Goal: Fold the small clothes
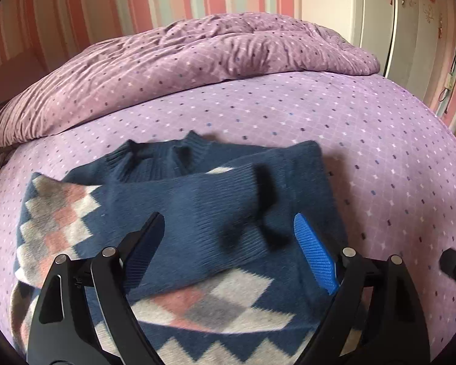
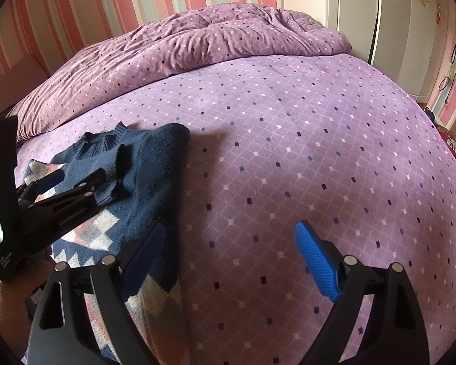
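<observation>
Over folded sweater (image 1: 197, 206), left hand-held gripper (image 1: 228, 228) spread

I count one navy knitted sweater (image 1: 197, 206) with pink, grey and white diamonds — the only garment. One rumpled purple dotted duvet (image 1: 179, 57) lies on one purple diamond-patterned bed sheet (image 2: 304, 140). My two grippers — left (image 1: 228, 243), right (image 2: 228, 249) — carry two blue-padded fingers each.
</observation>
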